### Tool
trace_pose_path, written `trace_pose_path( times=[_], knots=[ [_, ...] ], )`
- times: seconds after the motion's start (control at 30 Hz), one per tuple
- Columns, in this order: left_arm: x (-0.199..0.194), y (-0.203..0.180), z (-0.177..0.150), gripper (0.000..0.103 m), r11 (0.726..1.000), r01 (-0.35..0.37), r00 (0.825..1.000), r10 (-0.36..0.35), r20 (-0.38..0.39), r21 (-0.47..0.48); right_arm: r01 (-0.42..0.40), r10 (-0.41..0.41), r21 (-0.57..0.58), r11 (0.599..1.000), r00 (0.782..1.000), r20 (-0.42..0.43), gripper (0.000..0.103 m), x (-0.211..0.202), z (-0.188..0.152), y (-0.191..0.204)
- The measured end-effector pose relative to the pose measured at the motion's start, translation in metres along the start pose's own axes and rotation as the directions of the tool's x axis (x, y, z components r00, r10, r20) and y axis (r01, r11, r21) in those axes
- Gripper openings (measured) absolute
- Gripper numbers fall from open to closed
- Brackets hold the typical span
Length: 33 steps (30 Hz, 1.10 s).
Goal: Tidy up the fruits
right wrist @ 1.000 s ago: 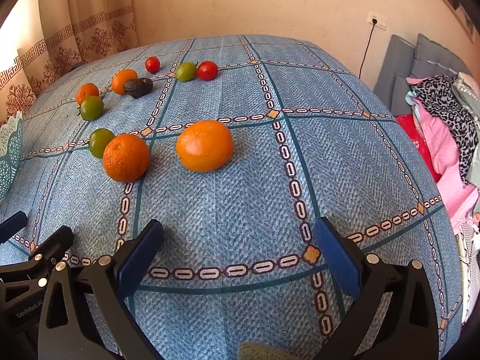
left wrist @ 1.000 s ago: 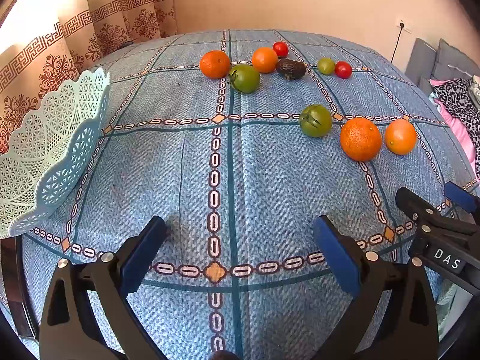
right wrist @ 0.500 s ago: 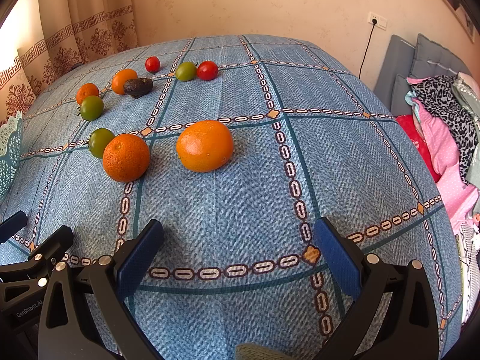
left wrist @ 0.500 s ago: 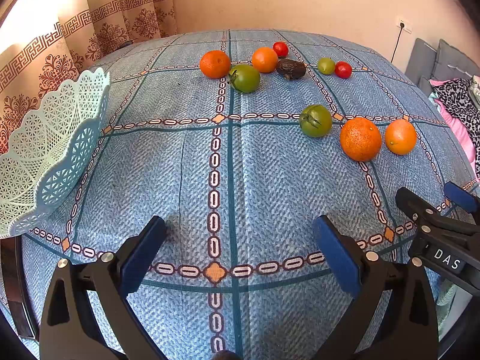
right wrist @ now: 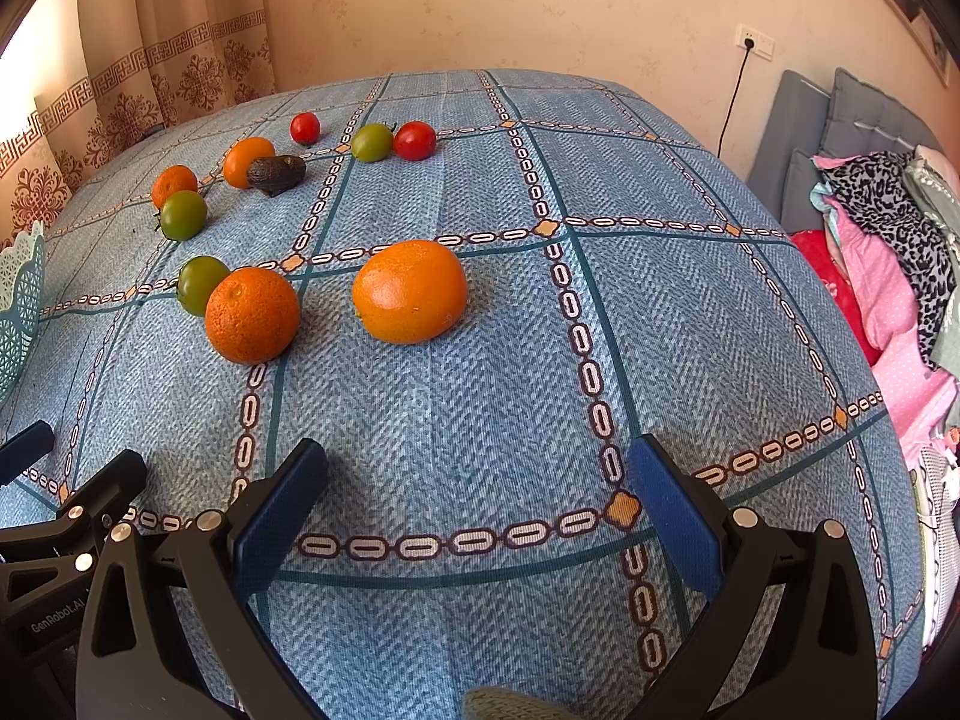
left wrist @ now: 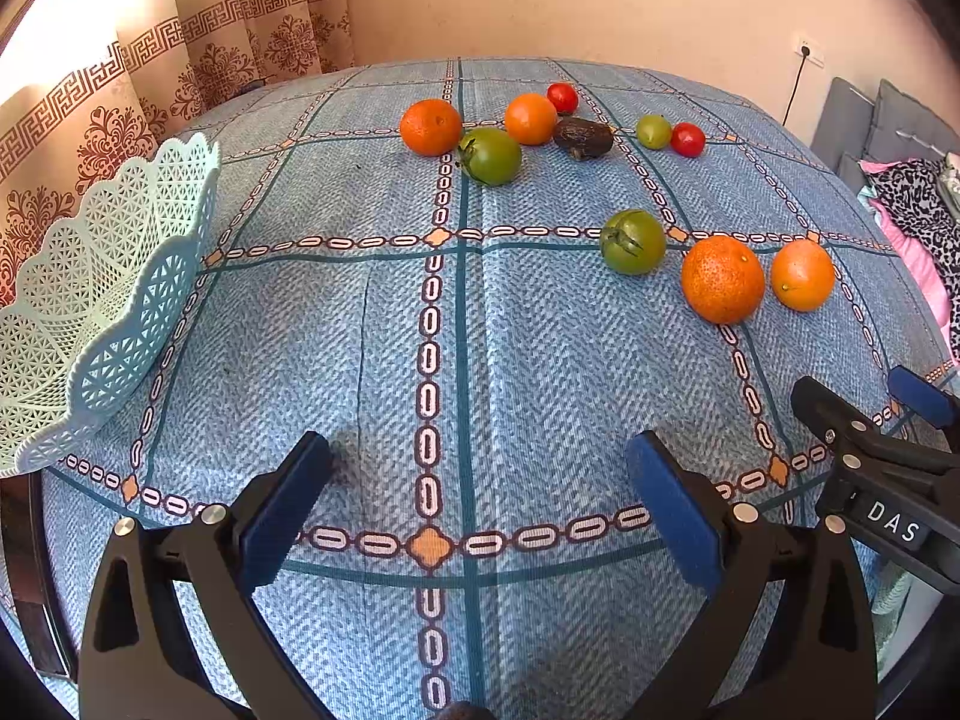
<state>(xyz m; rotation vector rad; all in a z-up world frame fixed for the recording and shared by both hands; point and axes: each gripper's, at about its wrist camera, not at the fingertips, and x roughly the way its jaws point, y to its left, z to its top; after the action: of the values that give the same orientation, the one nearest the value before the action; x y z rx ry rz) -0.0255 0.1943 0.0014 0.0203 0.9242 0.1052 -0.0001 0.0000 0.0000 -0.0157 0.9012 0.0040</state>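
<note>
Fruit lies scattered on a blue patterned tablecloth (left wrist: 360,330). Nearest in the right wrist view are a smooth orange (right wrist: 410,291), a rough orange (right wrist: 252,315) and a green tomato (right wrist: 198,283). Farther back sit a second green tomato (left wrist: 491,156), two small oranges (left wrist: 431,126), a dark avocado (left wrist: 582,137), a small green tomato (left wrist: 653,131) and two red tomatoes (left wrist: 687,139). A mint lattice basket (left wrist: 90,300) stands at the left edge. My left gripper (left wrist: 477,468) and right gripper (right wrist: 477,468) both hover open and empty near the table's front.
A patterned curtain (left wrist: 120,96) hangs behind the basket. At the right are a grey cushion (right wrist: 840,126) and a heap of pink and leopard-print clothes (right wrist: 888,252). A wall socket with a black cable (right wrist: 753,39) is on the back wall.
</note>
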Motion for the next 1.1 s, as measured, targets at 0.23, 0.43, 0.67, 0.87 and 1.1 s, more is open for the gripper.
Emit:
trace_pose_path(
  times=[0.23,0.43,0.67,0.87,1.1],
  knots=[
    [0.0008,-0.0002,-0.0003,0.101,1.000,-0.001,1.000,0.001,0.001,0.000,0.000,0.000,0.000,1.000,1.000,0.000,0.098,0.0000,0.0000,0.0001],
    [0.0012,-0.0003,-0.0004,0.101,1.000,-0.002,1.000,0.002,0.000,0.000,0.001,-0.001,-0.001,1.000,1.000,0.000,0.098,0.0000,0.0000,0.0001],
    [0.0019,-0.0002,-0.0003,0.101,1.000,0.003,1.000,-0.003,0.000,-0.001,0.001,-0.001,-0.001,1.000,1.000,-0.001,0.098,-0.0001,-0.0001,0.0002],
    [0.0022,0.0003,-0.0004,0.101,1.000,0.002,1.000,-0.002,-0.001,-0.001,-0.001,0.001,-0.002,1.000,1.000,-0.003,0.098,0.0000,-0.0012,-0.0026],
    [0.0077,0.0002,0.0036,0.101,1.000,0.009,1.000,-0.009,-0.010,0.013,-0.003,0.003,-0.019,1.000,1.000,-0.011,0.098,-0.0006,0.0018,0.0011]
  ],
)
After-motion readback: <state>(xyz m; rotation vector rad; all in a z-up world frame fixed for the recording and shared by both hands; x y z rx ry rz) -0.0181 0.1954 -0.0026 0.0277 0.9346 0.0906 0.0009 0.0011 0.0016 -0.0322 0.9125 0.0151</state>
